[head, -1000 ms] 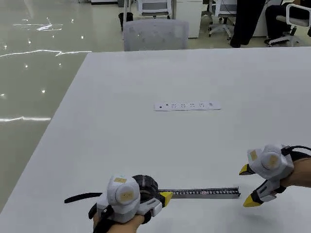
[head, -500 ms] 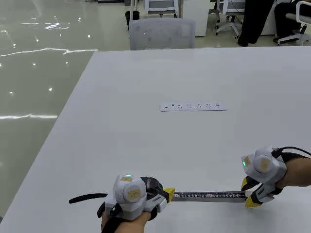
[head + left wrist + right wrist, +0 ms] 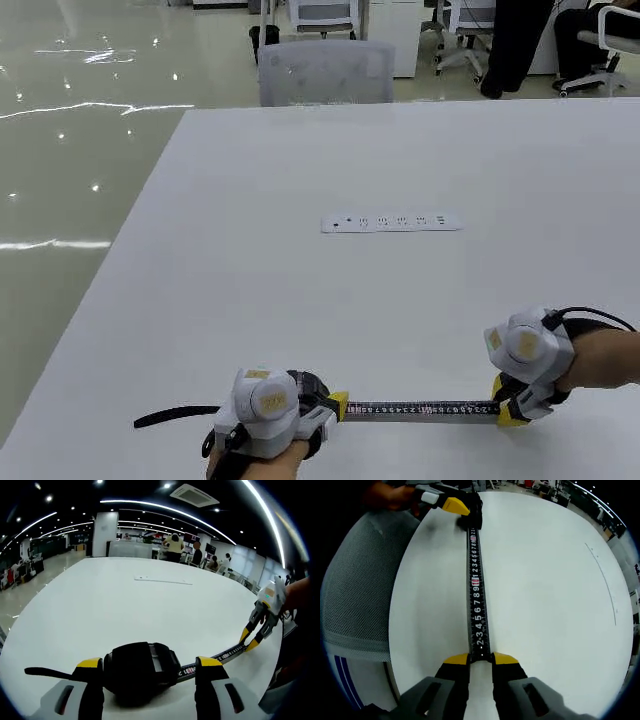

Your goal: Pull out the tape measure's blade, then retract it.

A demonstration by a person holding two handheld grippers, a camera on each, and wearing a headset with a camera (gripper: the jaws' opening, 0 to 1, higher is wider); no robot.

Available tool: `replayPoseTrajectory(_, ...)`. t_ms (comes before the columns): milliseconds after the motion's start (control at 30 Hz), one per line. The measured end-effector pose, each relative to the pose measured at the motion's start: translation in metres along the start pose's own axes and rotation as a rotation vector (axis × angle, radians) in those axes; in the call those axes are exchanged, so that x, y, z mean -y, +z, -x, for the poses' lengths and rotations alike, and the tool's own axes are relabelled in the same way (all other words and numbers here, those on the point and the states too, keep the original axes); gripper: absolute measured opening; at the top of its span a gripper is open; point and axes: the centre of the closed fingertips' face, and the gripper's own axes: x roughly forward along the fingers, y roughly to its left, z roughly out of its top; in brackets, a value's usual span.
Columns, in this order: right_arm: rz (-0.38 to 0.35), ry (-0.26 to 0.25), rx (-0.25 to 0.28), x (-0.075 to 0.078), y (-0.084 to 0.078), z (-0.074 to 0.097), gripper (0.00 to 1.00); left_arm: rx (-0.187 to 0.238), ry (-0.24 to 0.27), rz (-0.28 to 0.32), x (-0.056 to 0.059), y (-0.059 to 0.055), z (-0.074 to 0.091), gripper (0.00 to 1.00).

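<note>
Along the near edge of the table, the black, rounded tape measure case (image 3: 142, 672) sits flat with its narrow dark blade (image 3: 476, 595), printed with white numerals and one red mark, drawn out sideways toward the person's right. The blade's long axis runs straight from the case mouth to the right gripper (image 3: 480, 659), lying low on or just above the surface, flat and untwisted. The right gripper's yellow-tipped jaws are pinched together on the blade's free end, with the numbering starting right at the tips, and its own view looks straight down the blade's length. The left gripper (image 3: 148, 666) has its jaws clamped on either side of the case, pinning it in place. A black wrist strap (image 3: 170, 414) trails off the case to the left. Judgement: any further pull or feed-back is the right hand's job and should stay on this line, since the blade could kink if steered off it. Farther out, the large white table (image 3: 300, 200) carries a flat white power strip (image 3: 390, 221), well apart from both grippers.
</note>
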Motion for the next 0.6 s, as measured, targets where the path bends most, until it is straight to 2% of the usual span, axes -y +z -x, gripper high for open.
replayPoseTrajectory(100, -0.006, -0.011, 0.015, 0.0033, 0.0043, 0.0024, 0.16, -0.015, 0.011, 0.011, -0.0024, -0.0014, -0.0018, 0.7)
replayPoseTrajectory(200, 0.005, -0.001, 0.001, -0.0004, 0.0037, -0.0021, 0.15, -0.033, 0.027, 0.011, -0.0058, -0.0051, -0.0036, 0.67)
replayPoseTrajectory(233, 0.019, -0.019, 0.003, 0.0017, 0.0034, -0.0019, 0.15, -0.041, 0.031, 0.012, -0.0068, -0.0064, -0.0045, 0.67)
replayPoseTrajectory(267, 0.013, -0.011, 0.0, 0.001, 0.003, -0.0014, 0.15, -0.046, 0.033, 0.015, -0.0073, -0.0071, -0.0049, 0.66)
replayPoseTrajectory(333, -0.007, -0.019, -0.004, 0.0017, 0.0034, -0.0011, 0.14, -0.049, 0.035, 0.021, -0.0078, -0.0077, -0.0052, 0.66)
replayPoseTrajectory(433, 0.049, -0.04, 0.001, 0.0, 0.0032, -0.0012, 0.14, -0.047, 0.044, 0.018, -0.0092, -0.0083, -0.0059, 0.64)
replayPoseTrajectory(500, 0.008, -0.04, 0.01, 0.0015, 0.0033, -0.001, 0.14, -0.048, 0.046, 0.018, -0.0093, -0.0085, -0.006, 0.64)
replayPoseTrajectory(600, 0.027, -0.037, 0.017, 0.0018, 0.0026, -0.0009, 0.14, -0.05, 0.048, 0.017, -0.0097, -0.008, -0.0053, 0.63)
